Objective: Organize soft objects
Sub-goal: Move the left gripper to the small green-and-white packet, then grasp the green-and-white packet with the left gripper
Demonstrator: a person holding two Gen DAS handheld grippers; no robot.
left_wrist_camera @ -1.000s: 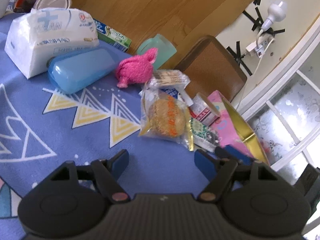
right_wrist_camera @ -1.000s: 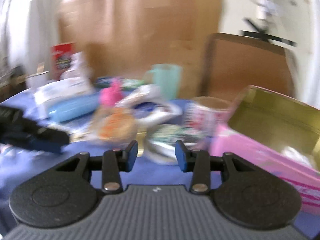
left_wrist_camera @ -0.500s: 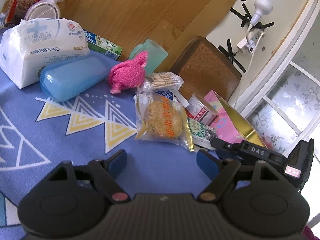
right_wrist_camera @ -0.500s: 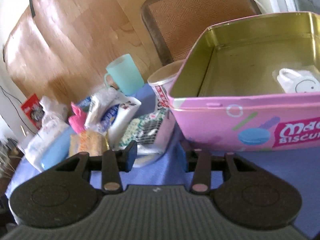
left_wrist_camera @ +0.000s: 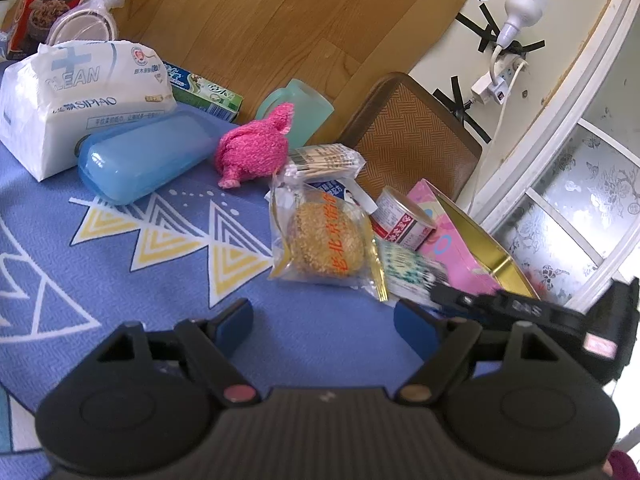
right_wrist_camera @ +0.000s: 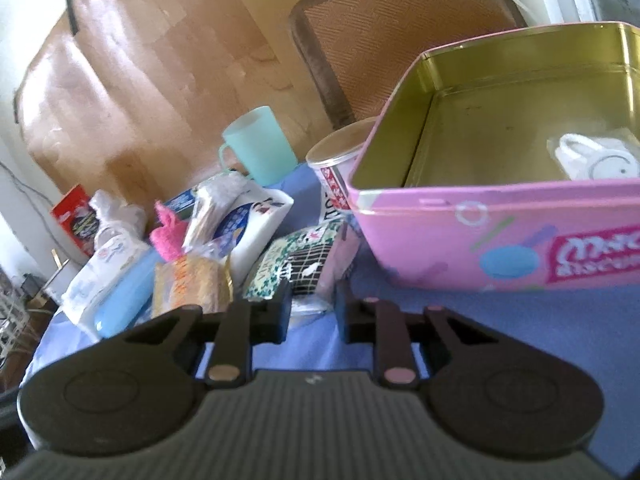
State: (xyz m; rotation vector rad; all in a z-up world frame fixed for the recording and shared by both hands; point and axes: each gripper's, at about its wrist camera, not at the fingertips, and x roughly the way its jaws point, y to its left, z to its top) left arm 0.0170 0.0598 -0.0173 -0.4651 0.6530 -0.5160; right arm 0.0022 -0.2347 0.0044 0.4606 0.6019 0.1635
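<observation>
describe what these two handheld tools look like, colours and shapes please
Both match: a ribbed dark-grey body with two round black discs, black arms with pinkish rivets, and blue pads on the fingers. The left tool shows wide pads; the right tool carries a white "DAS" marking.

Blue patterned cloth [left_wrist_camera: 120,240], tissue pack [left_wrist_camera: 80,96], blue case [left_wrist_camera: 140,160], pink plush [left_wrist_camera: 254,148], wrapped pastry [left_wrist_camera: 324,244], pink tin [right_wrist_camera: 500,240]

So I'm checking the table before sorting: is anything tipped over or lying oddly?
The blue bottle lies on its side against the tissue pack. The snacks are heaped loosely beside the pink biscuit tin; nothing looks spilled.
</observation>
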